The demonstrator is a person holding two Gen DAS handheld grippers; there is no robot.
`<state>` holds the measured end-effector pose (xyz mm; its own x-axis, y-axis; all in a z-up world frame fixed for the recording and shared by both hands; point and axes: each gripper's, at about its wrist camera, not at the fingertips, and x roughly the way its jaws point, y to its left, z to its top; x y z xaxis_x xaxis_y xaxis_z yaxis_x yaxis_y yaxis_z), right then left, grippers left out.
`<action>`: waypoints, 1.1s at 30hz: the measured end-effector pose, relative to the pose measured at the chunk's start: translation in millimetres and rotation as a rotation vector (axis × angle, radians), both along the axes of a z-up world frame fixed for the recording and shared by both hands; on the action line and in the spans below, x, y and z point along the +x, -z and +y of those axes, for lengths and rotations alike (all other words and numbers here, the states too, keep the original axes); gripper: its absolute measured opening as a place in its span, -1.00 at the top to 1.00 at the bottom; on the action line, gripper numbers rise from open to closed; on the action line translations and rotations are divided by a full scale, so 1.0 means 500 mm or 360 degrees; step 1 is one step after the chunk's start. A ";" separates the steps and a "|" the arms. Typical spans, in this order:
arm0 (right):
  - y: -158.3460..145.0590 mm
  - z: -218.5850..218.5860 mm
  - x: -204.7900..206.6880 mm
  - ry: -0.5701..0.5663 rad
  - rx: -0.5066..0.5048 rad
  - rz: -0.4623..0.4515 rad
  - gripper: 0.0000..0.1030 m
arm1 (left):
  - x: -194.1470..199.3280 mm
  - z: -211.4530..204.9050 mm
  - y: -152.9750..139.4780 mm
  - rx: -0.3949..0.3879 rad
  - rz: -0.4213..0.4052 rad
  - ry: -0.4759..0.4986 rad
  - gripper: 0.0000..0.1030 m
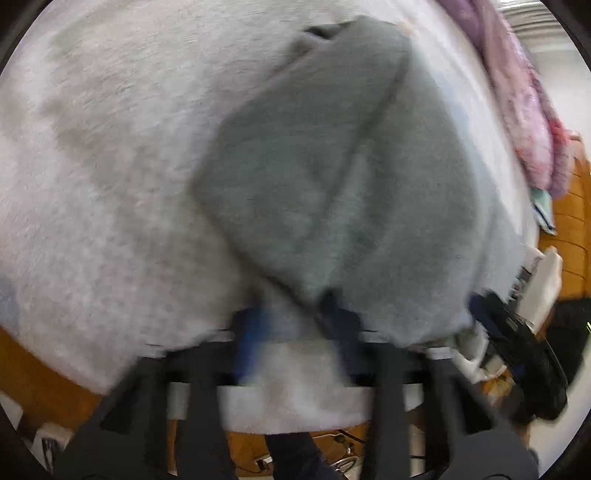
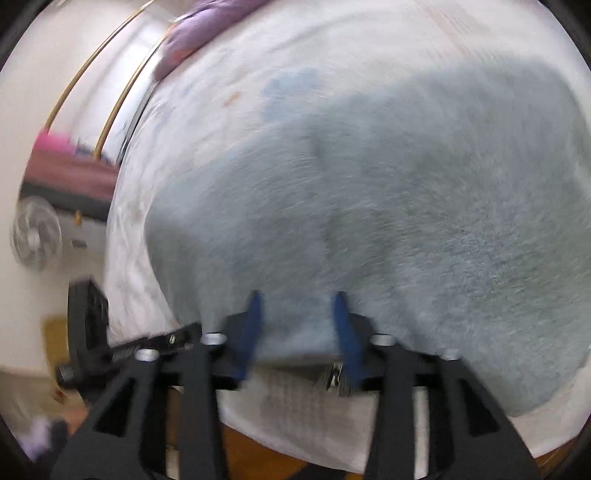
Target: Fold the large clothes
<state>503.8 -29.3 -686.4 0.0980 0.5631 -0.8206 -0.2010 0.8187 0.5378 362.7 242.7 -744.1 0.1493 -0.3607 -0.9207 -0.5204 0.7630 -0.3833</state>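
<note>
Both views are blurred, and no brand, label or writing can be read anywhere in them. In the left wrist view the grey garment (image 1: 332, 177) fills the middle and right of the frame, lying folded over itself on a white, fuzzy cover (image 1: 103, 184) that takes up the left half. The left gripper (image 1: 295, 317) sits at the lower middle, its blue fingertips (image 1: 251, 332) at the garment's near edge; whether they are clenched on the cloth or merely against it cannot be told through the blur. A pink and purple cloth (image 1: 517, 92) runs down the upper right edge, and the other gripper shows dark at the lower right. In the right wrist view the same garment (image 2: 406, 203) spreads across the centre and right. The right gripper (image 2: 297, 306) is released, its blue fingers (image 2: 253, 325) standing apart with the garment's near edge between them, not pinched. A purple cloth (image 2: 199, 33) lies at the upper left, a round white fan (image 2: 35, 236) at the left edge.
</note>
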 end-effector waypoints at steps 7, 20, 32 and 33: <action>-0.054 0.093 -0.085 -0.0366 -0.0083 -0.0317 -0.23 | -0.007 0.015 -0.089 -0.0247 -0.0173 -0.0140 0.79; -0.055 0.239 -0.124 -0.0598 -0.0212 -0.0681 -0.43 | 0.011 -0.009 -0.202 -0.0384 -0.0341 -0.0137 0.82; -0.037 0.079 -0.015 0.0200 0.0477 -0.0001 0.84 | 0.025 -0.045 -0.388 -0.0208 -0.0826 -0.0141 -0.52; -0.041 0.043 -0.007 0.0327 0.0573 0.0051 0.84 | 0.023 -0.043 -0.400 -0.0202 -0.0863 -0.0174 -0.54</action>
<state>500.5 -7.8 -665.9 0.2161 0.7859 -0.5794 -0.0316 0.5987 0.8003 374.2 221.0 -544.2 0.6312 -0.4197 -0.6523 -0.2969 0.6462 -0.7031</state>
